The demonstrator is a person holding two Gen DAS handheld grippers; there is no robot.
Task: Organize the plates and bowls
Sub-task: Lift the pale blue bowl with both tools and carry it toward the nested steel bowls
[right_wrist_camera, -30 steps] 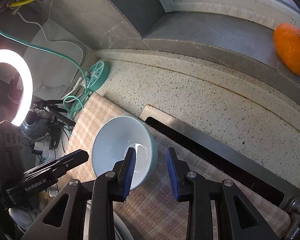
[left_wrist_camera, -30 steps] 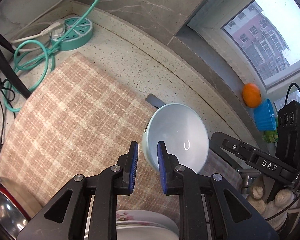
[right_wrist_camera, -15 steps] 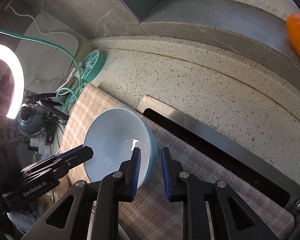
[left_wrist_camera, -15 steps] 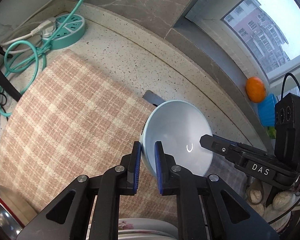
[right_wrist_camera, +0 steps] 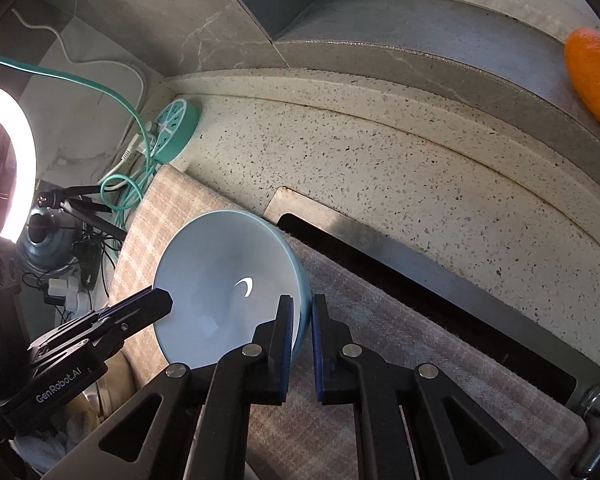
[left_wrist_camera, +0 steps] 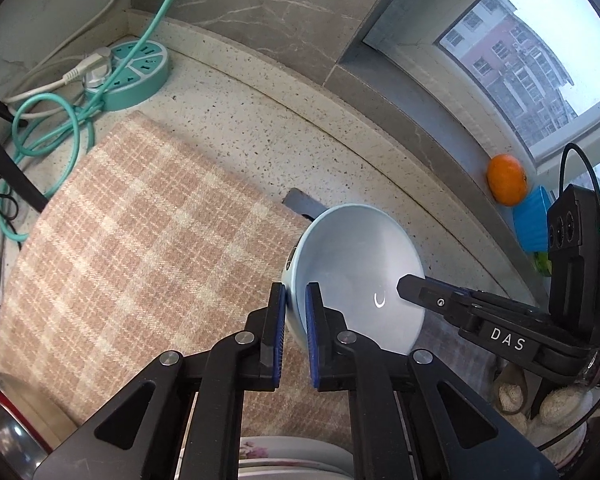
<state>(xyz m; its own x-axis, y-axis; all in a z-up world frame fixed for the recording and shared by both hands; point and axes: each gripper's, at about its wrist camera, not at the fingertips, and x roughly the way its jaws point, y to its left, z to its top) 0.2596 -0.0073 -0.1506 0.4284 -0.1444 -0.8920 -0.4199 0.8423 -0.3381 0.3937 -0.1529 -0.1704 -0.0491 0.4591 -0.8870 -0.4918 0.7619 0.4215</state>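
Note:
A light blue bowl (left_wrist_camera: 360, 264) (right_wrist_camera: 220, 280) is held tilted above the pink plaid cloth (left_wrist_camera: 140, 240), gripped from both sides. My left gripper (left_wrist_camera: 294, 308) is shut on its left rim, the blue pads closing the last bit against the wall. My right gripper (right_wrist_camera: 302, 316) is closing on the opposite rim, pads pressed on either side of it. Each view also shows the other gripper's finger tip at the bowl's edge. A stack of flowered plates (left_wrist_camera: 292, 456) lies just under the left gripper, mostly hidden.
A teal power strip (left_wrist_camera: 136, 68) with coiled cables sits in the back left corner. An orange (left_wrist_camera: 506, 179) and a blue container (left_wrist_camera: 534, 220) rest on the window sill. A dark sink slot (right_wrist_camera: 380, 248) lies behind the cloth. A red pot (left_wrist_camera: 4, 432) is at lower left.
Both grippers have closed from a narrow gap onto the bowl's rim. The bowl has come up off the cloth a little and tilted.

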